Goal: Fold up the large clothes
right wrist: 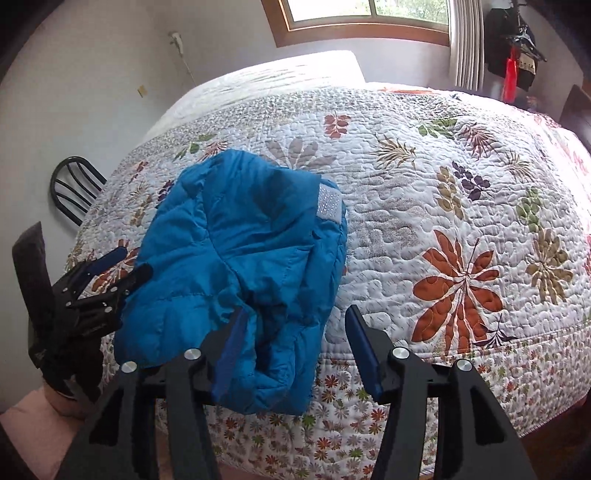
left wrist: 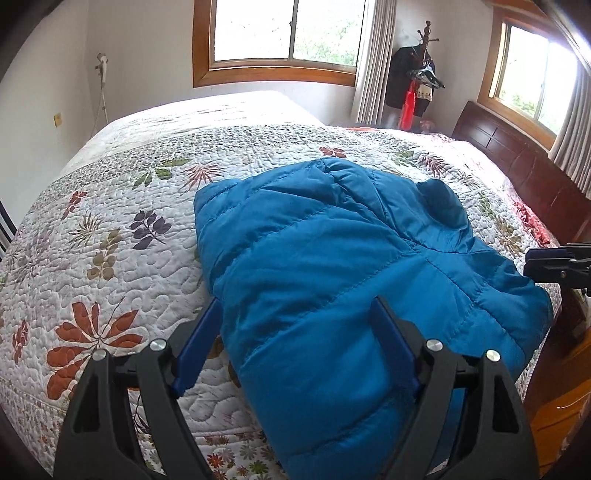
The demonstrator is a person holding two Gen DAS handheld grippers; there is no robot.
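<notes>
A blue quilted jacket [left wrist: 354,266] is lying bunched and partly folded on the floral quilt [left wrist: 122,229] of a bed, near the bed's front edge, with its lower end hanging slightly over that edge.

The left gripper [left wrist: 299,314] is reaching in from the near side with its jaws spread wide. Its two blue-padded fingers [left wrist: 201,332] are straddling the near left corner of the jacket: the left finger is sitting beside the jacket's edge over the quilt, and the right finger is lying over the blue fabric. Nothing is pinched between them. In the right wrist view the same gripper [right wrist: 122,266] is showing at the jacket's left edge, one finger above the quilt and the other touching or just beside the fabric.

The right gripper [right wrist: 295,321] is also standing wide open. Its left finger [right wrist: 231,354] is pressing against or resting on the rumpled near end of the jacket, while its right finger is hanging over the quilt, apart from the cloth. It is gripping nothing. A pale patch [right wrist: 328,206] is showing at the jacket's far right corner.

Beyond the bed, a window [left wrist: 284,33] is letting in daylight, a coat rack [left wrist: 424,70] is standing in the corner, and a dark chair [right wrist: 74,188] is sitting beside the bed.
</notes>
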